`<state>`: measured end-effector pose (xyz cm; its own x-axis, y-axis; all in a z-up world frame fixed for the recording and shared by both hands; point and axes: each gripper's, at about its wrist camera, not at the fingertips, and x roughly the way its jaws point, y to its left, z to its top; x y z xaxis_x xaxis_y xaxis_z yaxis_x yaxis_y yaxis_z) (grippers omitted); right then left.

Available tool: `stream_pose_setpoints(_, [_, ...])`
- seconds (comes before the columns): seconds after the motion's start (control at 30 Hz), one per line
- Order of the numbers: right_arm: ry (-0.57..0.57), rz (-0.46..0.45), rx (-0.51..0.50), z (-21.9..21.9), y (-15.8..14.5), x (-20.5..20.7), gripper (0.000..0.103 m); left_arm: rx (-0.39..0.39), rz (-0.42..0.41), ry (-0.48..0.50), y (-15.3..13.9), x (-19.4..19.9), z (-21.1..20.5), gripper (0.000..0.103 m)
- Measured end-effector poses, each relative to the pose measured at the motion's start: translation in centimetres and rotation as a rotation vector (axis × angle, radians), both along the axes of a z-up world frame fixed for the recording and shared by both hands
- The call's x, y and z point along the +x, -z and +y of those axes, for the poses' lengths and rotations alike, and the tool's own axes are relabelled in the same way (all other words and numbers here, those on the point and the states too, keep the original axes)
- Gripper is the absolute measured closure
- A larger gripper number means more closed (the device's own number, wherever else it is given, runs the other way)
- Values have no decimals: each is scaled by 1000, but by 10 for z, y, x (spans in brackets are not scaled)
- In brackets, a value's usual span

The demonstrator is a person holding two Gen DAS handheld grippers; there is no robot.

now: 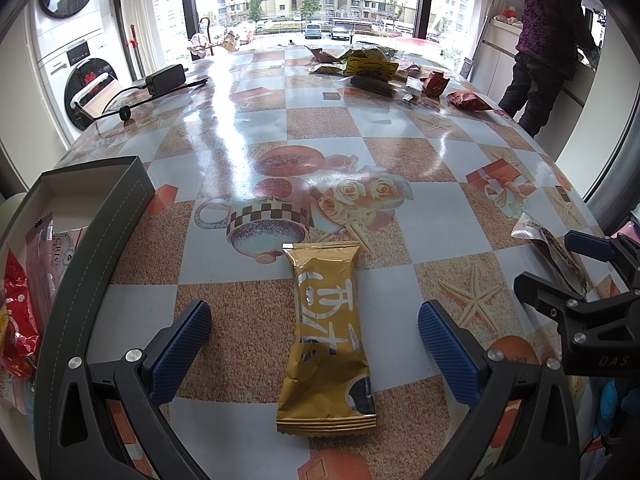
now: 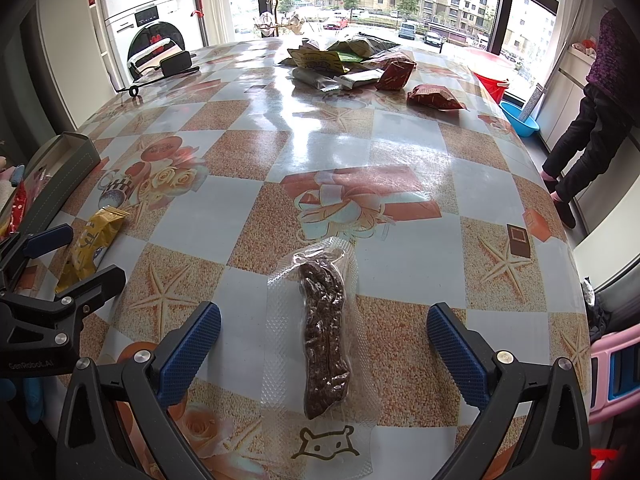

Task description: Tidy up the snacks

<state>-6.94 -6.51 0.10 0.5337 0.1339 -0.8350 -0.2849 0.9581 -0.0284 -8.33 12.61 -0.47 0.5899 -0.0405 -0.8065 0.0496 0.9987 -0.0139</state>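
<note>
A gold snack packet (image 1: pixel 326 340) lies flat on the patterned table, between the blue pads of my open left gripper (image 1: pixel 315 324); it also shows in the right wrist view (image 2: pixel 90 240). A clear vacuum pack with a dark sausage (image 2: pixel 324 332) lies between the pads of my open right gripper (image 2: pixel 324 326); its end shows in the left wrist view (image 1: pixel 548 244). A dark grey box (image 1: pixel 100 216) at the left holds red and pink snack packets (image 1: pixel 24 292); it also shows in the right wrist view (image 2: pixel 64 160).
A pile of snack packets (image 2: pixel 348 64) lies at the table's far side, with a red packet (image 2: pixel 434 98) apart on its right. A black power adapter with cable (image 1: pixel 166 80) lies far left. A person (image 1: pixel 548 48) stands at a counter on the right.
</note>
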Motion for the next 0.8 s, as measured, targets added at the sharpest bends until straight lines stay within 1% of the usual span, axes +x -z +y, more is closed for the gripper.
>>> stream_pose_setpoints(0.63, [0,1,-1,0,0,0,0,1,0,0,0,0,0,0])
stream_pose_setpoints(0.8, [-7,13,-4,0,-1,1,0,10,15,-14,-1,0,-2,0])
